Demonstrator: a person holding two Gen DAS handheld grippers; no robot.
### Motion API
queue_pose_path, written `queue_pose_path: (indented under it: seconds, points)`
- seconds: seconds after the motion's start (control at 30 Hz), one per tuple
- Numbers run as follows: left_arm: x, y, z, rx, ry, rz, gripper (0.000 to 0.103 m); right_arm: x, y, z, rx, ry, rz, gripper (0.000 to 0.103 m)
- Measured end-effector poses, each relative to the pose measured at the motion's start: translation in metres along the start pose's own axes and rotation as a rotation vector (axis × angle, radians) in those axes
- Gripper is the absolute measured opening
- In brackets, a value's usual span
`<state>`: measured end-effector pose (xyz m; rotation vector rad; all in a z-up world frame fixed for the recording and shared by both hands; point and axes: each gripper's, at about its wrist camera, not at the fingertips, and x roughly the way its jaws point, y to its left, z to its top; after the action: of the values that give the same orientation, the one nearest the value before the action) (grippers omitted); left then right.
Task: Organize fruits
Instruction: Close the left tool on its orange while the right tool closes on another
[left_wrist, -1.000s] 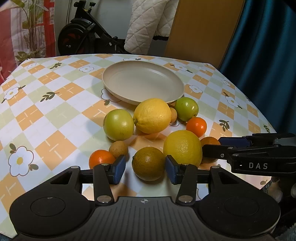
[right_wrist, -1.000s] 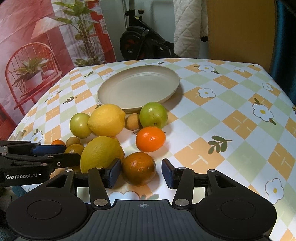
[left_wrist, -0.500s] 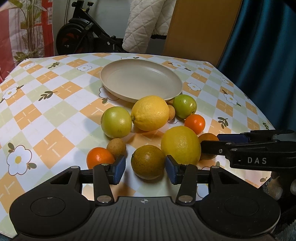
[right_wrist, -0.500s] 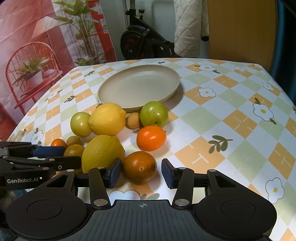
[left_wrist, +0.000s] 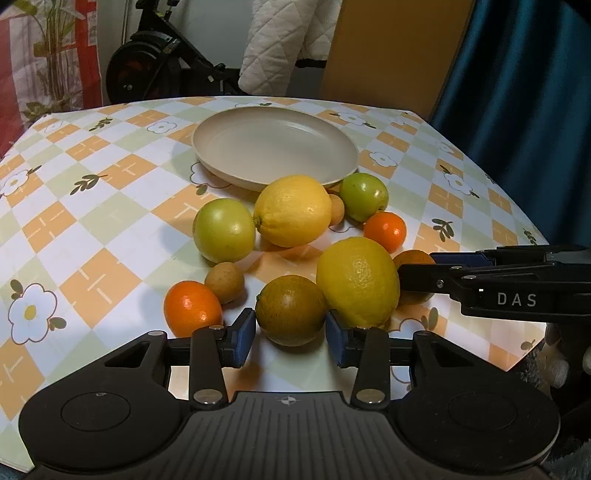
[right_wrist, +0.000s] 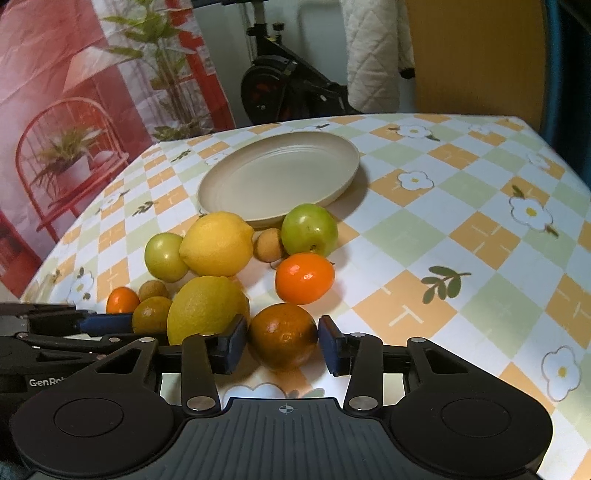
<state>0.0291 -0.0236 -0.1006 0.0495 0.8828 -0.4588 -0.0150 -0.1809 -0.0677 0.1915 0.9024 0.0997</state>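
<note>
Fruit lies in a cluster in front of an empty beige plate (left_wrist: 273, 147) (right_wrist: 280, 173). My left gripper (left_wrist: 290, 336) straddles a greenish-brown orange (left_wrist: 290, 310); its jaws are closing, with the blue pads a hair off the orange's sides. My right gripper (right_wrist: 282, 345) straddles a dark orange (right_wrist: 282, 336) in the same way, jaws closing and pads just short of the skin. A big lemon (left_wrist: 358, 282) (right_wrist: 207, 310) sits between the two oranges. Each gripper shows side-on in the other's view: the right gripper (left_wrist: 417, 275) and the left gripper (right_wrist: 92, 325).
Also on the checked flowered tablecloth (left_wrist: 92, 229): a second lemon (left_wrist: 291, 210), two green apples (left_wrist: 223, 229) (left_wrist: 364, 195), two tangerines (left_wrist: 192, 308) (left_wrist: 384, 230) and two small brown fruits (left_wrist: 225, 280) (left_wrist: 336, 208). An exercise bike (left_wrist: 155, 70) and a blue curtain (left_wrist: 517, 92) stand beyond the table.
Both pairs of jaws have narrowed around their oranges. Neither hand nor any fruit has shifted.
</note>
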Motion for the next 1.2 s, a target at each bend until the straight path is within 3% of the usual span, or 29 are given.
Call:
queue_pose_path:
  seconds: [0.17, 0.83, 1.2]
  points:
    - [-0.006, 0.001, 0.001, 0.000, -0.031, 0.000, 0.042, -0.005, -0.006, 0.000, 0.009, -0.012, -0.044, 0.038]
    - [-0.001, 0.002, 0.001, 0.007, -0.021, 0.022, 0.045, -0.001, -0.011, -0.002, 0.044, -0.013, -0.032, 0.040]
    - [-0.026, 0.009, 0.009, -0.018, -0.121, 0.049, 0.044, -0.012, -0.014, 0.002, 0.041, -0.056, -0.049, 0.039]
